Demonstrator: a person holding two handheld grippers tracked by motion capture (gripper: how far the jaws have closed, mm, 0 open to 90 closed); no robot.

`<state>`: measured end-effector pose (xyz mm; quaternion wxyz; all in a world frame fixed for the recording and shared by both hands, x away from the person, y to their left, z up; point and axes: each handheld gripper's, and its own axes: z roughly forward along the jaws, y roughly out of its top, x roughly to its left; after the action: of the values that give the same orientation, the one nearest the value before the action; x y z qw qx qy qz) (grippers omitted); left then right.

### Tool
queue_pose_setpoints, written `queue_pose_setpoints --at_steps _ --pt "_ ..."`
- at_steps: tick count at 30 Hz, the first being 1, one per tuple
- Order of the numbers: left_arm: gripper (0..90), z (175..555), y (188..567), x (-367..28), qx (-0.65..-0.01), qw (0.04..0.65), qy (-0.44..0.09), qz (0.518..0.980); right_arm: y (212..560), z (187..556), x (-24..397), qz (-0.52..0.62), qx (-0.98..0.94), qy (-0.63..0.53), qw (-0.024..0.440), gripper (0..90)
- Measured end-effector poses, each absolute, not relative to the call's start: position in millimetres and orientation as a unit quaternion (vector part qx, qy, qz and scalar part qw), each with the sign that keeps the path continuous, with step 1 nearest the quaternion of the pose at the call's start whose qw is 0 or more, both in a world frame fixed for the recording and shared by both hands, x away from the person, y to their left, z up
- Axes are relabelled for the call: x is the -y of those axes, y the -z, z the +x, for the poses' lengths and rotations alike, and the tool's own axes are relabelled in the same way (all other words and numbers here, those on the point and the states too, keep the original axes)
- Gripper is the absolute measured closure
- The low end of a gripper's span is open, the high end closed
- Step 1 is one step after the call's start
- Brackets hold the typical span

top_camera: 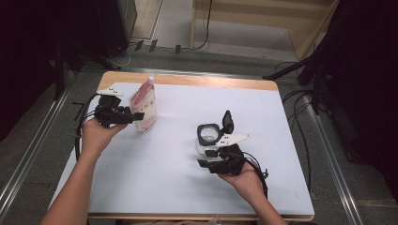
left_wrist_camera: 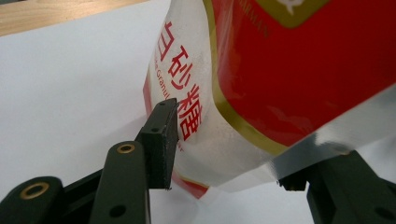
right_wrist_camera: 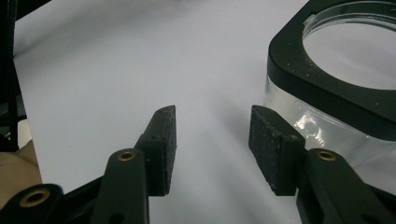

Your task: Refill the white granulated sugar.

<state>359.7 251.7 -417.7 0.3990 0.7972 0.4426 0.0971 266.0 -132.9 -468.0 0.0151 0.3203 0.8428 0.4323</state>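
Left gripper (top_camera: 133, 116) clamped on a red-and-white pouch (top_camera: 144, 106) at upper left of the high view, one black pad (left_wrist_camera: 163, 140) pressed flat on the white printed side, the other jaw behind the pouch's lower corner in the left gripper view. Pouch (left_wrist_camera: 280, 79) upright and slightly tilted, held near the far left edge of the white table cover (top_camera: 169, 183). Right gripper (top_camera: 204, 158) released, pads (right_wrist_camera: 164, 149) apart with bare white surface between, gripping nothing. Just beside the right-hand pad, at upper right of the right gripper view, a clear container with a black square rim (right_wrist_camera: 327, 88), close but whether touching cannot be told. In the high view, same container (top_camera: 208, 134) right of centre, black lid (top_camera: 228, 122) tipped up beside it. Nothing between pouch and container. Left hand (top_camera: 96, 136) reaching in from lower left, gripper pointed rightward; right hand (top_camera: 246, 180) low at lower centre-right, gripper pointed left.
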Motion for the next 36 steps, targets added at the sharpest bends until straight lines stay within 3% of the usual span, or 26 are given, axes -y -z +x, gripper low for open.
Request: queue_pose_setpoints --at_steps 8,14,30,36 --pt "51.7 363.1 420.0 -241.5 -0.445 0.394 -0.117 0.795 470.1 265.2 130.7 0.325 -0.842 -0.430 0.016 52.2" --pt "61.8 363.5 421.3 -245.0 -0.450 0.391 -0.125 0.793 471.1 265.6 131.2 0.325 -0.842 -0.430 0.019 52.2" --pt "78.6 370.2 422.9 -266.5 -0.494 0.433 -0.072 0.750 472.8 267.2 127.8 0.326 -0.843 -0.428 0.027 51.2" --pt "89.4 369.4 419.5 -269.2 -0.490 0.446 -0.060 0.747 472.6 267.4 127.0 0.323 -0.844 -0.428 0.029 51.3"
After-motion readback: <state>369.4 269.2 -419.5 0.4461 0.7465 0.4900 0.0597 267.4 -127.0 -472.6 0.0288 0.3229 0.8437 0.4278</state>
